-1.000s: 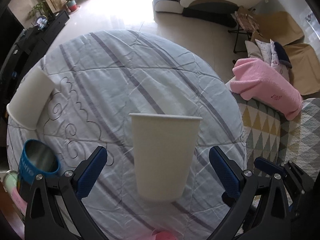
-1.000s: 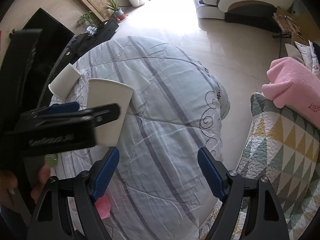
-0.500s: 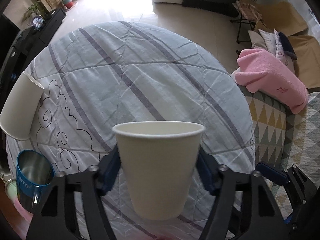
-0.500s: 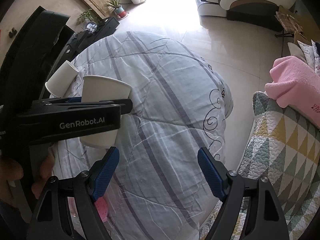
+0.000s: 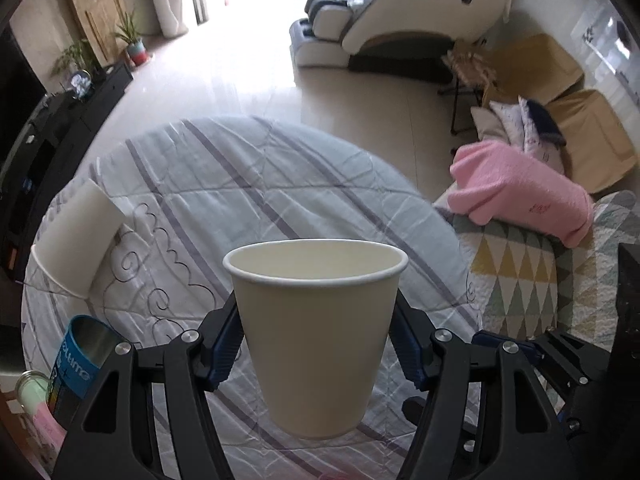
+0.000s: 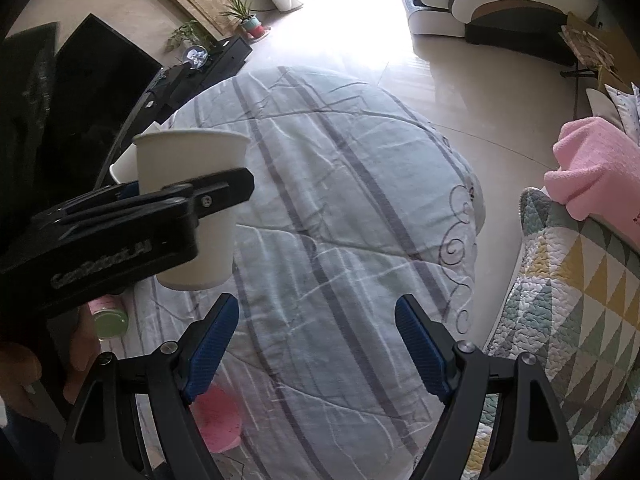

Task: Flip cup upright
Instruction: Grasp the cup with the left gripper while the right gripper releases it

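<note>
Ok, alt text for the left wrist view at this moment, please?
The left gripper is shut on an upright white paper cup, mouth up, held above a round table under a striped grey cloth. At the left edge, a second paper cup stands upside down with a blue tin nearer the camera; a pink blanket lies on the right.

Two paper cups (image 5: 316, 336) (image 5: 74, 240), one blue tin (image 5: 80, 364).

The upright white paper cup (image 5: 316, 336) looks smooth and matt. The striped pale quilted cloth table cover (image 5: 248, 200) is wrinkled; the blue metal tumbler (image 5: 80, 364) shines inside.
</note>
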`<state>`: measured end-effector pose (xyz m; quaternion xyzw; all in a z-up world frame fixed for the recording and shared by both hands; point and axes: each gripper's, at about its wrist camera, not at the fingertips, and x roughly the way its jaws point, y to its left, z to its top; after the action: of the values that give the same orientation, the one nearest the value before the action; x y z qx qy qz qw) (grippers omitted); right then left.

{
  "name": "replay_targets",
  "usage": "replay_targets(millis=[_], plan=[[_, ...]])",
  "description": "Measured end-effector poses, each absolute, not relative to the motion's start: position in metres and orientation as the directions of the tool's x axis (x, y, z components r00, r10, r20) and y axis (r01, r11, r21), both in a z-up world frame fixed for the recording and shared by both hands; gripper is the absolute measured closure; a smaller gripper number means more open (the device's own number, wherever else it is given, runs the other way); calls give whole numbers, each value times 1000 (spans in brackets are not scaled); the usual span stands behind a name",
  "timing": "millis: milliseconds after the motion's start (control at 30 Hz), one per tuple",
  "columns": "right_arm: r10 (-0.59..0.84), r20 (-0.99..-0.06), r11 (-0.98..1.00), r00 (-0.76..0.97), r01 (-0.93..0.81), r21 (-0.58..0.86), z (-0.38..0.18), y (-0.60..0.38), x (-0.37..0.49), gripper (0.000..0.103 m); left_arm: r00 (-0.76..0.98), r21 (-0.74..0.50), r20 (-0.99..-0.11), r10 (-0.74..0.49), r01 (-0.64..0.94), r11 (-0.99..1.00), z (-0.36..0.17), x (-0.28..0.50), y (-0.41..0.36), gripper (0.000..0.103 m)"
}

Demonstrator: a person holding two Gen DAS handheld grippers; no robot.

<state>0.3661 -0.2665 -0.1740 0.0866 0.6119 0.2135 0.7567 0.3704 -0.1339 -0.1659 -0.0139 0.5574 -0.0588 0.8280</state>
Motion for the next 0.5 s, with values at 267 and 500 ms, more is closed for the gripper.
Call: replay_targets(millis=[267,500], plan=[[487,-859,861,157,-249,443,-171,-253,363,21,459,-109,-879,-129,68,992,-155,368,-122,36],[565,-803,814,190,-289,504,-164,-243,363,21,476,-179,-862,-171,29,983,-154,358,-106,36]])
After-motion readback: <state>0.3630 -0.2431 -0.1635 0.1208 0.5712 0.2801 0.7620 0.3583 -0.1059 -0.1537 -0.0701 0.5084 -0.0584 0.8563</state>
